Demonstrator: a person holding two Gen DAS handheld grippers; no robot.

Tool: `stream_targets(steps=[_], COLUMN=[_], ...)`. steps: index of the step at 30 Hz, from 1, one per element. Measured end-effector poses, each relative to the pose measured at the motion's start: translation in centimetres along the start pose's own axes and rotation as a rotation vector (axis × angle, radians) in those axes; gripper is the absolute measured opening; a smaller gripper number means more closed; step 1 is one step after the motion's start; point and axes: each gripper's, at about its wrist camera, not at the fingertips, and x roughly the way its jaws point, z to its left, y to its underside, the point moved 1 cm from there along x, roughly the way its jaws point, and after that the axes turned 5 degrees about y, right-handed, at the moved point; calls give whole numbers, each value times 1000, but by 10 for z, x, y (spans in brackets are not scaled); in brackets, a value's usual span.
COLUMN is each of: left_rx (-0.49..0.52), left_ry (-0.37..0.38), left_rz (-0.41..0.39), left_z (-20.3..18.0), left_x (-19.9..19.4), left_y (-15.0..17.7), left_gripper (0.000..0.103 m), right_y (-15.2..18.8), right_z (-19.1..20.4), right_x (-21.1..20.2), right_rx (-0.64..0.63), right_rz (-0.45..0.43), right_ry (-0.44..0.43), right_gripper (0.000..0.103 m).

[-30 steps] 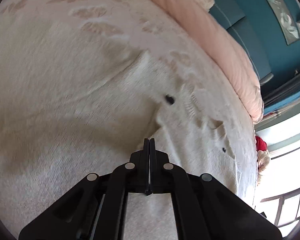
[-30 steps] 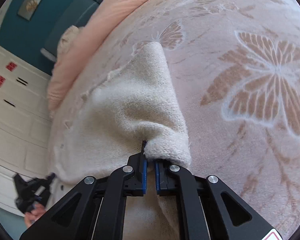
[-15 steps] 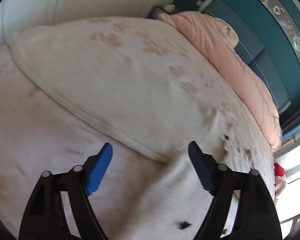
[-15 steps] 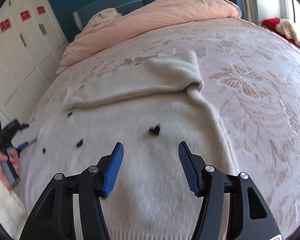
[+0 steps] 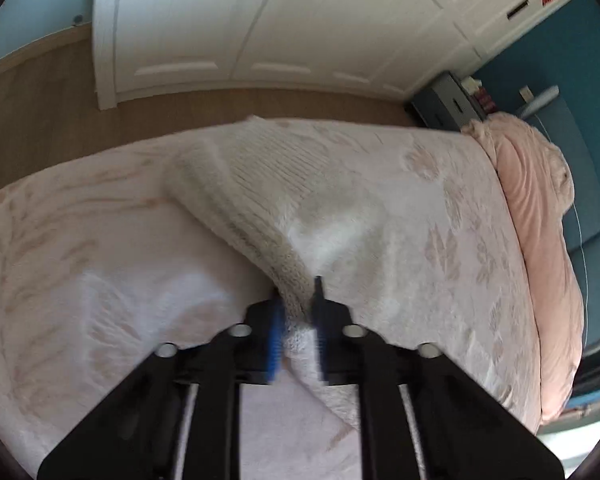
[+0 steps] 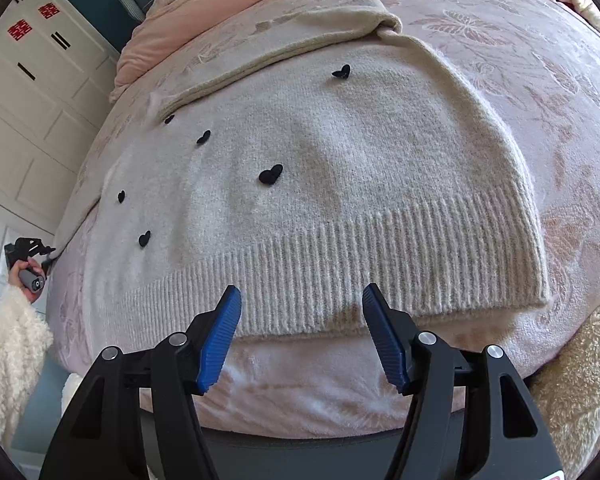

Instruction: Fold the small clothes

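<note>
Nearest, the right gripper (image 6: 302,300) stands spread, its jaws just widened, nothing between them, over the ribbed hem of the cream sweater (image 6: 340,168) lying flat on the pink bedspread (image 6: 540,80); farther left, the left gripper (image 5: 298,300) has just closed, pinching the sweater's cuff (image 5: 284,264)

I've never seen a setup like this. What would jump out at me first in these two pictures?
Probably the cream sweater dotted with small black hearts, spread flat across the pink butterfly-patterned bedspread. Near the bottom of the right wrist view, the right gripper hangs open just above the ribbed hem. In the left wrist view, the left gripper has just closed on a ribbed edge of the knit.
</note>
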Motion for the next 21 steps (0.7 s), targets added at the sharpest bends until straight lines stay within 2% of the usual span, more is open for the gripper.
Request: stream_targets(steps=[1,3,6,9,12,13,14,15,16,18,21], left_rx=[31,177,423,586,679,707,728,733,733,718,621], left_ry=[15,80,253,460,601,611,594,569,528,484,435], left_rz=[-23,-76,-94,-14,137,182,226,263,286,325,388], left_z=[-16,-69,-168,-252,-304,-313,-317,-315,-309,-286,-242], left_x=[-7,-32,-74,-105,-107,-102,-93,-84,-74,-59,-42], left_y=[3,18,72,155,254,287,320,347,370,402,406], left_gripper=[10,10,10,11,16,18,40,72,81,80,80], right_y=[-2,-4,-7,-10,-17,-20,-22,-25,-30,-39,-64], right_z=[2,1,-5,-12,-23,-27,-31,-36,-41,-49,-56], right_x=[-4,-7,-9,-12,-19,-20,-22,-23,-24,-25,-24], right_rx=[-7,-13,12,44,74,85,94,100,102,98,83], right_rz=[-11,-28,-40,-63,-96,-105,-112,-118,-124,-132,-156], right_ry=[5,8,3,-8,-19,-25,-27,-24,-23,-19,-22], right_gripper=[63,63,63,63,63,63,63,63,64,66,69])
